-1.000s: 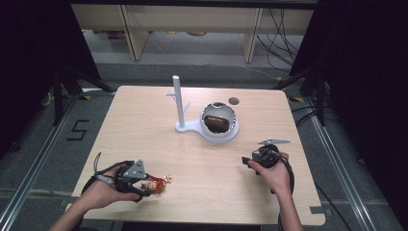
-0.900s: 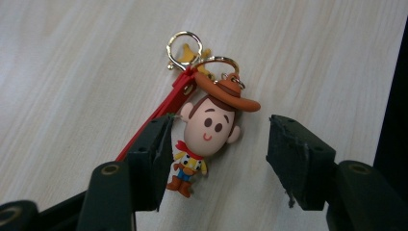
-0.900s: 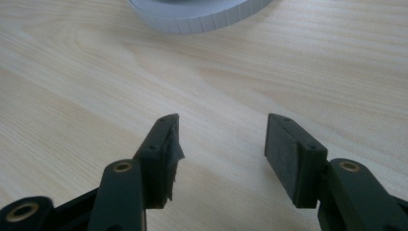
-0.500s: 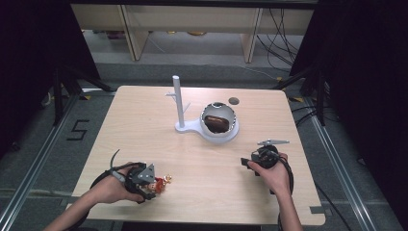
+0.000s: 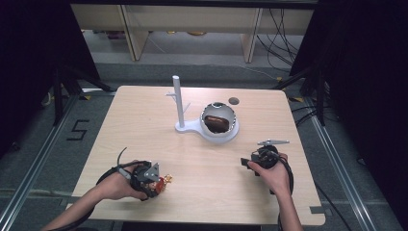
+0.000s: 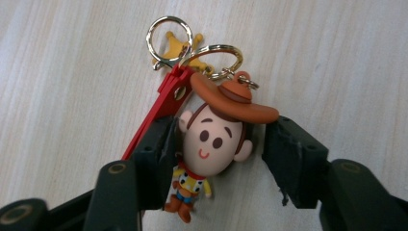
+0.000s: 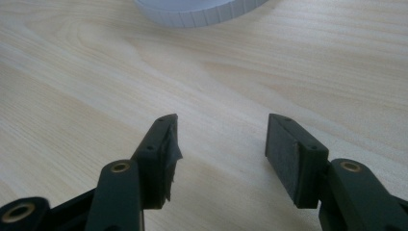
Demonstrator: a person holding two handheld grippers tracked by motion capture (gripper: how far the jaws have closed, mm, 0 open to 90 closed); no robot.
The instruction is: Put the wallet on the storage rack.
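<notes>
Cowboy keychain (image 6: 214, 144) lay flat near the front left corner of the table (image 5: 144, 110), figure face up, gold rings and red strap toward the far side. Sat between the black pads of the left gripper (image 6: 219, 149), which had just been closing around the head; left pad touching, right pad just beside the ear, not yet pressing. Right gripper (image 7: 221, 144) held released and empty near the front right edge, just short of the white stand (image 5: 211, 127).
</notes>
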